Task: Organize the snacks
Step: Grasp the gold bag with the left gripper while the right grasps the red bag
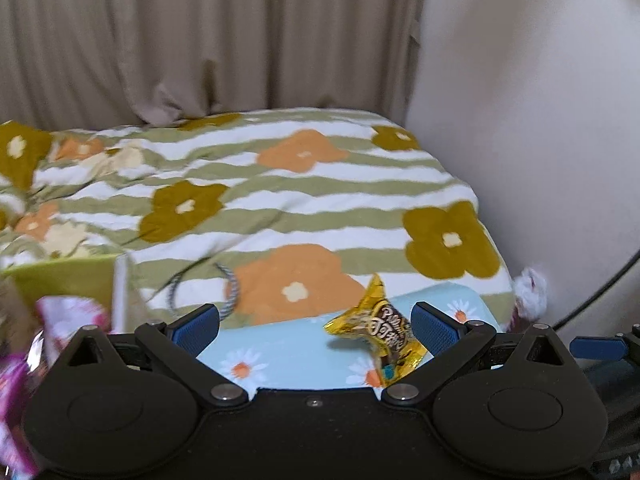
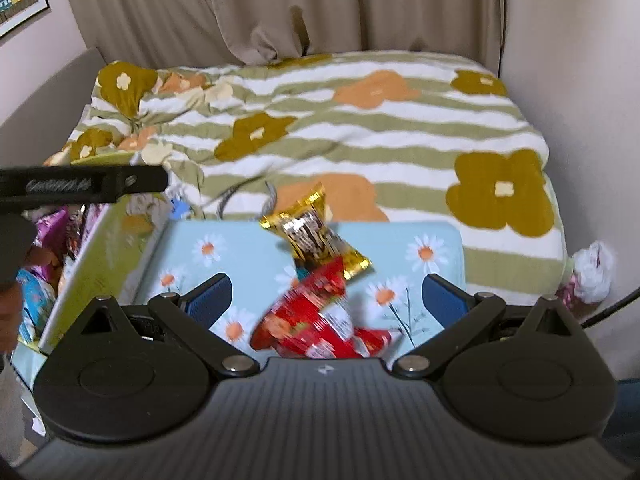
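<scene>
A gold snack packet (image 1: 382, 332) lies on a light blue daisy-print tray (image 1: 288, 350) on the bed. My left gripper (image 1: 316, 326) is open above the tray, the gold packet just inside its right finger. In the right wrist view the gold packet (image 2: 316, 236) lies at the tray's (image 2: 436, 256) far edge, and a red snack packet (image 2: 316, 326) lies nearer, blurred, between the open fingers of my right gripper (image 2: 326, 298). Neither gripper holds anything.
A green box (image 2: 100, 256) with several pink, purple and blue snack packets (image 2: 48, 232) stands left of the tray. The left gripper's black body (image 2: 84, 186) crosses above it. A flowered striped quilt (image 2: 360, 120) covers the bed. A wall is on the right, curtains behind.
</scene>
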The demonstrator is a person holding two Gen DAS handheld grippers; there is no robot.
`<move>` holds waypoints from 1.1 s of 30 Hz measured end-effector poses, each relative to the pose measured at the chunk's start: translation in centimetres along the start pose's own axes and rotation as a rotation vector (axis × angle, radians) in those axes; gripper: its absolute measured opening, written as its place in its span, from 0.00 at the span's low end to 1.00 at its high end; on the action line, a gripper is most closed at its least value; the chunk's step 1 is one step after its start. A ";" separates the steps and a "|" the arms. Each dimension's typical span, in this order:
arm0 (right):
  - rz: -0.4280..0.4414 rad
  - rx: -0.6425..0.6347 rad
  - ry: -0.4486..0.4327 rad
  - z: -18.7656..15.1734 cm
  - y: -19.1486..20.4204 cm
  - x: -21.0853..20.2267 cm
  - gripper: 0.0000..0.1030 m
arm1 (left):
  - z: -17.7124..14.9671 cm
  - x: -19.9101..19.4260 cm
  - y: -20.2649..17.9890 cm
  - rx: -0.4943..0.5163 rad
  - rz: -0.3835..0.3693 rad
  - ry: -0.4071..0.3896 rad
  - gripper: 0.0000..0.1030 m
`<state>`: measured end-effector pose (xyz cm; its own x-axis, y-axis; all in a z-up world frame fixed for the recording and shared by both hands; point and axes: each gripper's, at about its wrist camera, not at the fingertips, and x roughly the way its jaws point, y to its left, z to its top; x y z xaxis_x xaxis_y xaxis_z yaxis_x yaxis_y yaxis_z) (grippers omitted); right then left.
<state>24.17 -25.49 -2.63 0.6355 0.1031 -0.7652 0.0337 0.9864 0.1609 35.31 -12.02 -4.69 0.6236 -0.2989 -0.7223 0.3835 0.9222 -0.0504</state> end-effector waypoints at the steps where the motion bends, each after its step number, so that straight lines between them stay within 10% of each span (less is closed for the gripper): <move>1: 0.009 0.008 0.008 -0.1 -0.3 0.4 1.00 | 0.1 0.9 -0.3 0.022 -0.009 0.012 1.00; 20: -0.009 -0.174 0.168 -3.2 -0.3 8.5 1.00 | 0.2 16.3 -3.5 0.298 -0.247 0.304 0.99; 33: 0.027 -0.332 0.181 -3.7 1.9 10.6 1.00 | -0.6 17.6 -3.7 0.291 -0.332 0.332 0.56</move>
<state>28.12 -22.07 -12.75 0.4852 0.1208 -0.8660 -0.2518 0.9678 -0.0060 44.46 -20.54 -17.66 0.2069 -0.4251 -0.8812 0.7251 0.6713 -0.1536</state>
